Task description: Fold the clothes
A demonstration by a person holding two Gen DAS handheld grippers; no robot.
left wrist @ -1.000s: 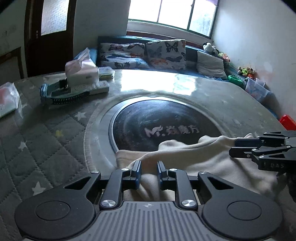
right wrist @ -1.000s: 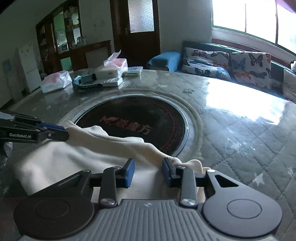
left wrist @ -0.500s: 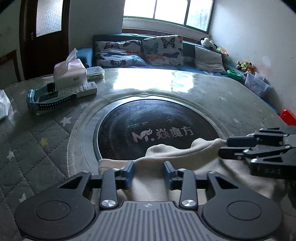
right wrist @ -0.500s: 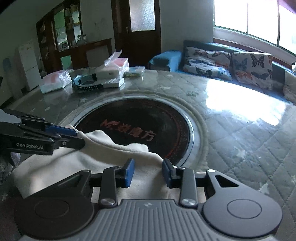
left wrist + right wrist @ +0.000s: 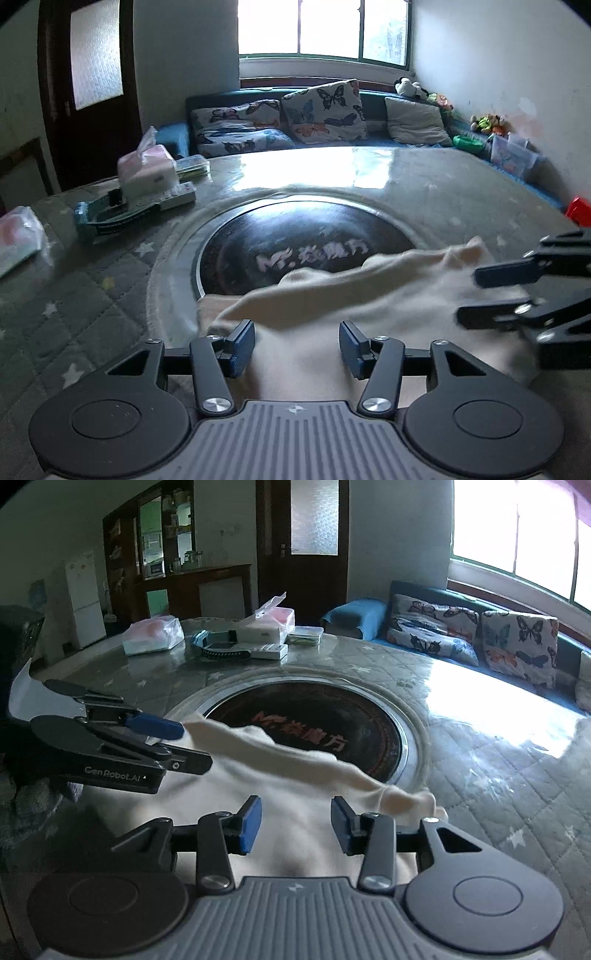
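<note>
A cream garment [image 5: 362, 295] lies folded on the near side of the round table, its far edge over the black centre disc [image 5: 295, 236]. It also shows in the right wrist view [image 5: 295, 786]. My left gripper [image 5: 297, 343] is open just above the garment's near left part, holding nothing. My right gripper [image 5: 295, 825] is open above the garment's near right part, empty. Each gripper shows in the other's view: the right one [image 5: 517, 291] at the right edge, the left one [image 5: 177, 746] at the left.
A quilted grey cover [image 5: 74, 295] tops the table. At its far left stand a tissue box [image 5: 146, 171], a remote [image 5: 173, 195], a teal tray [image 5: 110, 218] and a plastic bag [image 5: 18, 236]. A sofa with butterfly cushions [image 5: 321, 107] lies beyond.
Both grippers have opened wider and let go of the garment. The left gripper has lifted and drawn back a little; the garment's far edge has settled nearer the centre disc.
</note>
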